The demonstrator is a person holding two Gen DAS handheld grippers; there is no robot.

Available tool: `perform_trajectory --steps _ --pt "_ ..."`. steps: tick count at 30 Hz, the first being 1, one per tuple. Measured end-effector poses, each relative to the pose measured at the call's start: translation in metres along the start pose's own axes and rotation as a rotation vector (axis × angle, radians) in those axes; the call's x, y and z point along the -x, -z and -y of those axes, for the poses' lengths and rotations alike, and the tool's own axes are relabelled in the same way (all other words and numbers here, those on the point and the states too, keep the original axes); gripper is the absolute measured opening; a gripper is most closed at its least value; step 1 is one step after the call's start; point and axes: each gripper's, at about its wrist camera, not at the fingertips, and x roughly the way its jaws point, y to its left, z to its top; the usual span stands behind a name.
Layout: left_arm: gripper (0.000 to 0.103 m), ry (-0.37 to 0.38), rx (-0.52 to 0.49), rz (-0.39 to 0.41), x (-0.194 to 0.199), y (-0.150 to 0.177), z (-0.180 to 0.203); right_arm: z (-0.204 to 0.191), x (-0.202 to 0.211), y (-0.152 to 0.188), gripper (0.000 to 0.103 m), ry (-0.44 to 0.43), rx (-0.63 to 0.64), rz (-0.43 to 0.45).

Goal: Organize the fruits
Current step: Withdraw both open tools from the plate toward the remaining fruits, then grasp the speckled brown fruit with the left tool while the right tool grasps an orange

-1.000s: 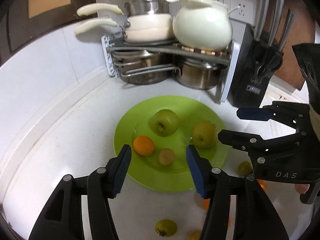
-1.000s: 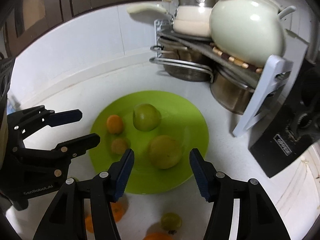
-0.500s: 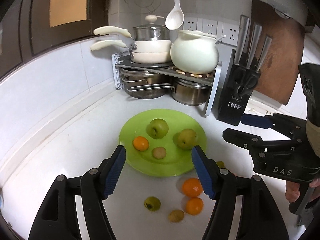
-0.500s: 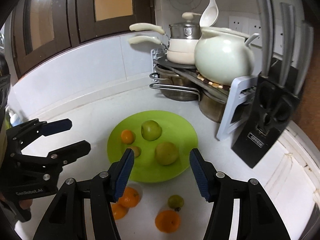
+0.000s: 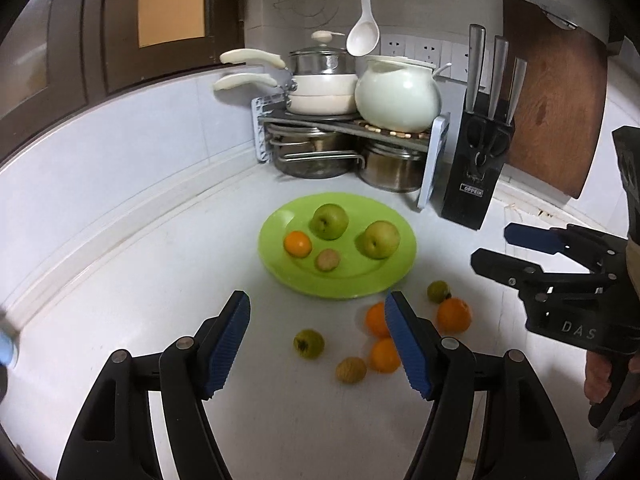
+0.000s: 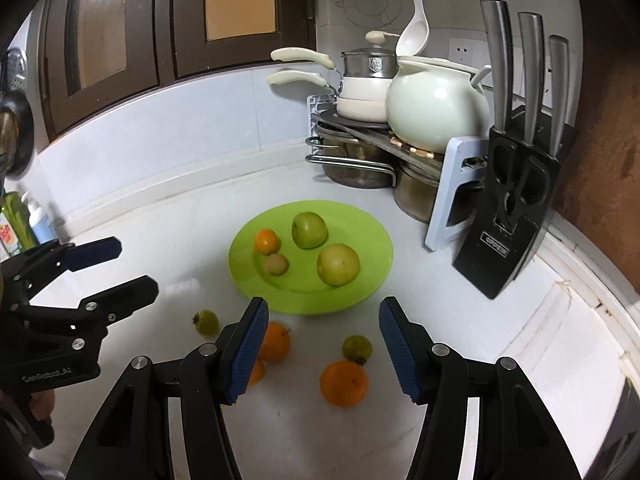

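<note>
A green plate (image 5: 384, 280) (image 6: 372, 276) on the white counter holds two green apples (image 5: 329, 221) (image 6: 338, 264), a small orange (image 5: 297, 243) (image 6: 267, 241) and a brown kiwi (image 5: 327, 260) (image 6: 276, 264). In front of the plate lie loose fruits: oranges (image 5: 453, 315) (image 6: 343, 383), small green fruits (image 5: 308, 343) (image 6: 357, 348) and a brown one (image 5: 351, 369). My left gripper (image 5: 318, 340) is open and empty above the loose fruits. My right gripper (image 6: 322, 350) is open and empty, also above them; it shows at the right of the left wrist view (image 5: 500, 250).
A pot rack (image 5: 344, 128) with pans and a white pot (image 5: 396, 94) stands behind the plate. A black knife block (image 5: 476, 172) (image 6: 516, 208) and a wooden cutting board (image 5: 556, 96) stand at the right. Bottles (image 6: 24, 224) stand at the far left.
Both grippers have pulled back and up from over the plate. The loose fruits in front of the plate have come into view. Both stayed open.
</note>
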Motion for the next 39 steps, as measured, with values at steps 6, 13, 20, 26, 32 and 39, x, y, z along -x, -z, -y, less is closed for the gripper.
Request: perform_trajectory --steps 6,13,20,26,32,39 --pt "0.070 -0.013 -0.003 -0.018 0.002 0.018 0.002 -0.003 0.005 0.013 0.059 0.026 0.003 -0.005" --pt "0.070 -0.008 -0.018 -0.071 -0.008 0.034 0.004 -0.002 -0.002 0.031 0.059 0.029 -0.020 -0.057" --pt "0.070 0.001 -0.034 -0.130 -0.026 0.046 0.005 0.002 -0.017 0.047 0.059 0.023 -0.045 -0.124" --pt "0.070 0.012 -0.042 -0.179 -0.042 0.055 0.008 0.007 -0.031 0.056 0.059 0.023 -0.060 -0.172" --pt "0.069 0.021 -0.061 -0.211 -0.059 0.061 0.011 0.011 -0.044 0.063 0.059 0.025 -0.069 -0.213" --pt "0.064 0.044 -0.084 -0.221 -0.071 0.062 0.014 0.016 -0.055 0.066 0.059 0.019 -0.080 -0.238"
